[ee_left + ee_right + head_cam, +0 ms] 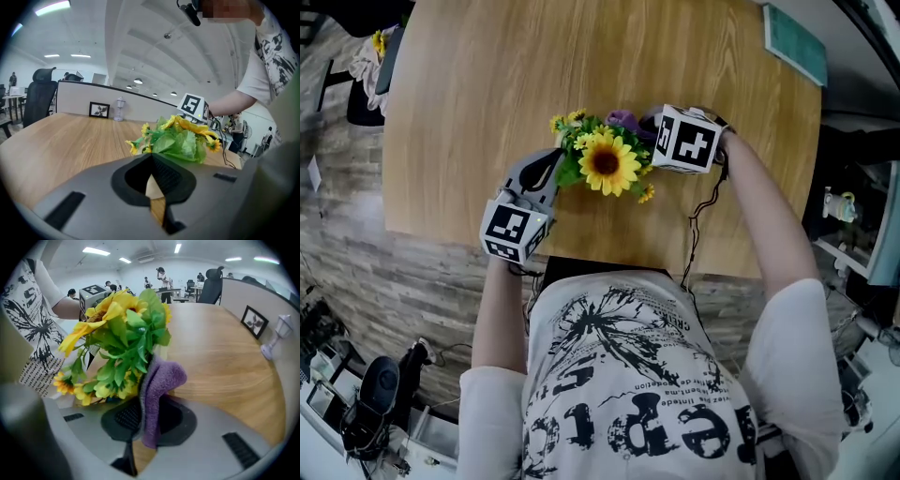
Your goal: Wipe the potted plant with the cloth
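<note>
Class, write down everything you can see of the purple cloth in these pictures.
The purple cloth looks soft and fleecy. Folded into a narrow upright strip, it is pinched between the shut jaws of the right hand-held gripper, its rounded top bulging above them. Its upper edge touches the green leaves of the potted plant, above the wooden table. In the head view only a small purple patch shows beyond the plant.

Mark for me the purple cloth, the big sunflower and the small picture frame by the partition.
purple cloth (161, 380), right gripper view, on its folded upper bulge.
big sunflower (607, 162), head view, on its dark centre.
picture frame (99, 109), left gripper view, on the middle of the picture.
</note>
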`<state>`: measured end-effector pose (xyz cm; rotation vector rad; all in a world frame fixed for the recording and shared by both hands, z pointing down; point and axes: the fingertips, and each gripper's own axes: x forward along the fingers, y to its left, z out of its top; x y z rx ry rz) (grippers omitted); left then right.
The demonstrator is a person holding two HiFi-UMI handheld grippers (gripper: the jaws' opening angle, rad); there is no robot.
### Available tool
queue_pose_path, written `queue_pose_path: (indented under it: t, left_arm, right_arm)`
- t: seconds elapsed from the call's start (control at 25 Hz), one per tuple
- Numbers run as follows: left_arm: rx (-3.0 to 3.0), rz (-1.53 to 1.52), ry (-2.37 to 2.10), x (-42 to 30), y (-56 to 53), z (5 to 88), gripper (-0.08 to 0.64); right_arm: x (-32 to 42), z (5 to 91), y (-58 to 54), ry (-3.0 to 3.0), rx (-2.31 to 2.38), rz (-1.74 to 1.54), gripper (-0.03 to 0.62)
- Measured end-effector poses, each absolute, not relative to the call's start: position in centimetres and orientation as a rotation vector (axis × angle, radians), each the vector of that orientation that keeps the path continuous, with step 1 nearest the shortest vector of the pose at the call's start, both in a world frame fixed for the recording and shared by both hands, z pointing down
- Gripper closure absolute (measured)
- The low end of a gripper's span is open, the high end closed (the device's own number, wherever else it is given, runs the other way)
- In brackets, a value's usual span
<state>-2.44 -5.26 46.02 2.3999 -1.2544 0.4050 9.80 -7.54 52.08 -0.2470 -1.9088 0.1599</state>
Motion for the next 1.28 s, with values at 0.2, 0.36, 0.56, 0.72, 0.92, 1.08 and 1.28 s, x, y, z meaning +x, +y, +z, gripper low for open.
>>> queue_pose_path:
  t: [0.2, 0.36, 0.56, 0.72, 0.92, 1.08, 1.28]
  left_arm:
    - [2.399, 0.399, -1.280, -2.6, -5.4, 46.1, 0.557]
    - [2.408, 0.413, -1.313, -2.5, -5.4, 46.2, 0.557]
    - [2.388, 0.426, -1.332, -2.5, -5.3, 45.9, 0.558]
    - [2.430, 0.524, -1.304, -2.0, -4.9, 45.5, 0.558]
    - [2.477, 0.494, -1.353, -2.2, -4.4, 42.3, 0.557]
    - [2.515, 0.453, -1.415, -2.6, -3.7, 39.5, 0.557]
    - [2.566, 0.494, -1.421, -3.5, -3.9, 37.2, 0.557]
  right_arm:
    - [10.8, 52.2, -6.5, -1.892, -0.211, 0.187, 0.518]
    - [11.6, 52.3, -6.2, -1.890, -0.166, 0.202, 0.518]
    - [13.3, 51.1, -7.9, -1.860, 0.013, 0.175, 0.518]
    - [14.5, 49.4, -10.6, -1.858, 0.245, 0.133, 0.517]
    - [15.2, 46.1, -14.0, -1.923, 0.557, 0.102, 0.517]
    - [13.4, 42.0, -15.0, -2.072, 0.679, 0.032, 0.517]
    - [9.0, 36.8, -14.3, -2.240, 0.753, -0.033, 0.517]
